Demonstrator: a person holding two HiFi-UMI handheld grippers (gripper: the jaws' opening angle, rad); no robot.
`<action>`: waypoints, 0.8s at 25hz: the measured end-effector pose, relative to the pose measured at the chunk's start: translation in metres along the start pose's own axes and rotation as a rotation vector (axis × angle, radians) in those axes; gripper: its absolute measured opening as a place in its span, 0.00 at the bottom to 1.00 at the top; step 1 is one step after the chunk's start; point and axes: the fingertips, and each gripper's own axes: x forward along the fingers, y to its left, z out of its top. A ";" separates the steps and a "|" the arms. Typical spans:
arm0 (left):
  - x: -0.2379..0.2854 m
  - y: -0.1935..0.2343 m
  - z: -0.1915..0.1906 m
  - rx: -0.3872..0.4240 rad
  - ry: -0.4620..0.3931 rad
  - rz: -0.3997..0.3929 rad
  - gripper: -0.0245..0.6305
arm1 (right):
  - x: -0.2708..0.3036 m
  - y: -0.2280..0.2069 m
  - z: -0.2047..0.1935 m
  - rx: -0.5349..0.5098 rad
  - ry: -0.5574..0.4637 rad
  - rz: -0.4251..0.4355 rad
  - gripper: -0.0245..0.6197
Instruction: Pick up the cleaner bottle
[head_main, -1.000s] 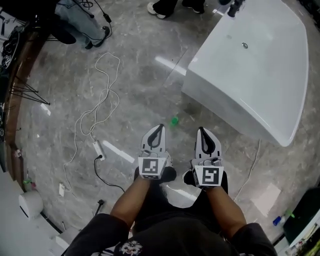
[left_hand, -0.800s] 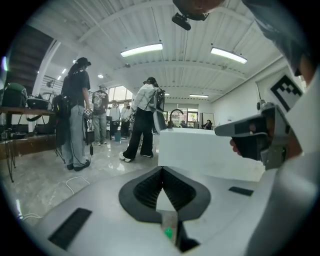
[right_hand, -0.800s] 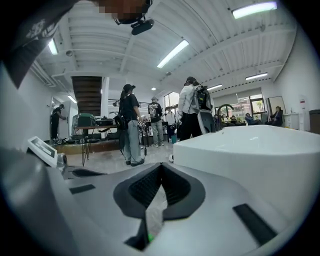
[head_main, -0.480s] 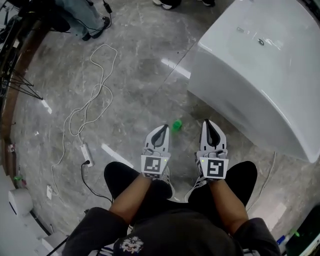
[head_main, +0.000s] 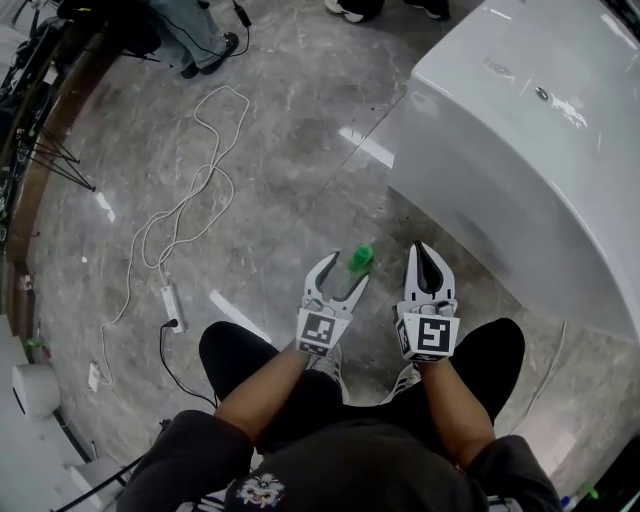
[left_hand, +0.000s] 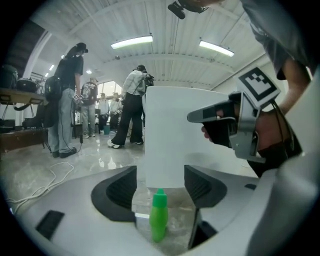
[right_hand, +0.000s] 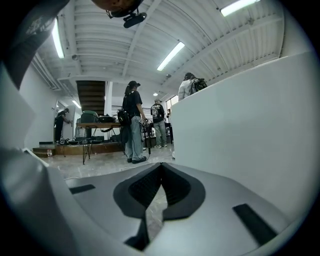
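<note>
Untouched green cleaner bottle (head_main: 360, 258) on glossy marbled floor (head_main: 270, 180) at mouth of left gripper (head_main: 342, 270), jaws opening; right gripper (head_main: 426, 250) jaws together.

Both bare forearms reach forward at lower centre of the frame, side by side. The left gripper (head_main: 344, 270) is opening its jaws, with the cleaner bottle (head_main: 360, 258) just off their tips, untouched. The right gripper (head_main: 422, 252) points ahead, jaws together.

the cleaner bottle (head_main: 361, 258) stands on the floor (head_main: 300, 150) just left of the bathtub (head_main: 520, 150), by its near corner. a cable (head_main: 190, 190) lies well to its left, ending at a power strip (head_main: 169, 303).
</note>
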 end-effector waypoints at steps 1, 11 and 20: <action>0.003 -0.003 -0.005 0.003 0.007 -0.015 0.48 | 0.002 0.000 0.001 -0.001 -0.005 0.003 0.06; 0.045 -0.005 -0.103 0.039 0.194 -0.088 0.61 | 0.010 0.000 -0.013 0.000 -0.011 0.014 0.06; 0.080 0.000 -0.165 0.053 0.264 -0.107 0.60 | 0.003 -0.002 -0.035 -0.047 0.032 0.030 0.06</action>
